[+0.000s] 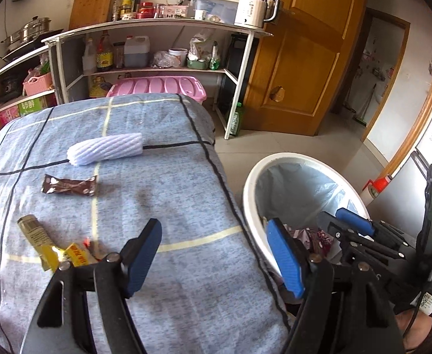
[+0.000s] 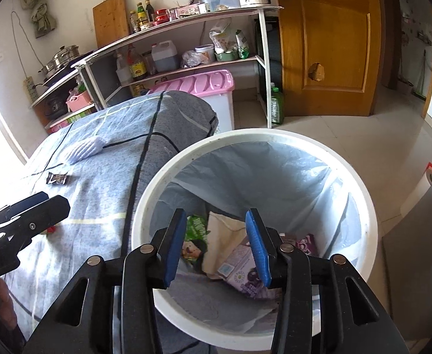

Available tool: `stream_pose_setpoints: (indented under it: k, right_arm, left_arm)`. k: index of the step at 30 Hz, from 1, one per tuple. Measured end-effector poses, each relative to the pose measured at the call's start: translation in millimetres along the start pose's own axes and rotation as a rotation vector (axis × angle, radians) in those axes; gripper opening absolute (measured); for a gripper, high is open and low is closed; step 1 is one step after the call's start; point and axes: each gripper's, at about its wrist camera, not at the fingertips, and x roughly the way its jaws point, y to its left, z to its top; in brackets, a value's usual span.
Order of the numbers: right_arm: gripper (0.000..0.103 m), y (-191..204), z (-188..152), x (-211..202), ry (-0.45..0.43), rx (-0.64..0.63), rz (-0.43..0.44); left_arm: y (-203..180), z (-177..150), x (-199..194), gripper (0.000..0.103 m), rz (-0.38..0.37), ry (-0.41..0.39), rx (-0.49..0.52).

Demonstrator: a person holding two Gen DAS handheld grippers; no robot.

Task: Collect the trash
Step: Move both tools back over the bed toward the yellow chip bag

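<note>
Nothing is held: the right gripper (image 2: 220, 247) is spread over the bin (image 2: 360, 183); the left gripper (image 1: 216, 262) is spread, so a wrapper (image 1: 69, 185) is probably fetched next.

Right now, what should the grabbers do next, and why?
Probably move the left gripper, open and empty, to the yellow wrapper nearest it on the blue cloth. The right gripper hangs open and empty above the white bin, while three more pieces wait.

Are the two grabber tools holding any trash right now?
No. The left tool is open and empty above the table; the right tool is open and empty over the trash bin.
</note>
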Motion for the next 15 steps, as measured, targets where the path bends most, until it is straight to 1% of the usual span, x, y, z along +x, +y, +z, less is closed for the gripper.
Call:
stream_pose_setpoints:
  k: [3,5,7,12,15]
  right_arm:
    - [0.047,17.6,0.2,0.0,-0.001,-0.023,0.034]
    - [0.049,28.6,0.1,0.5,-0.004,-0.032,0.066]
    - [0.050,40.9,-0.5,2.8,0.000,-0.050,0.078]
    - [0.051,68.1,-3.7,9.7,0.020,-0.096,0.115]
    - [0.051,82.7,-4.6,13.3,0.025,-0.121,0.137]
  left_arm:
    - [17.8,-4.0,-9.4,0.076,0.044,-0.007,-0.012]
    - [30.4,-7.6,-17.1,0.076,0.088,-0.023,-0.024]
    - [43.4,-11.4,-24.7,0.076,0.119,-0.039,-0.040]
    - [81.5,-20.9,-36.7,0.076,0.223,-0.052,-0.080]
    - [100.0,-27.4,-42.9,0.076,0.267,-0.060,-0.097]
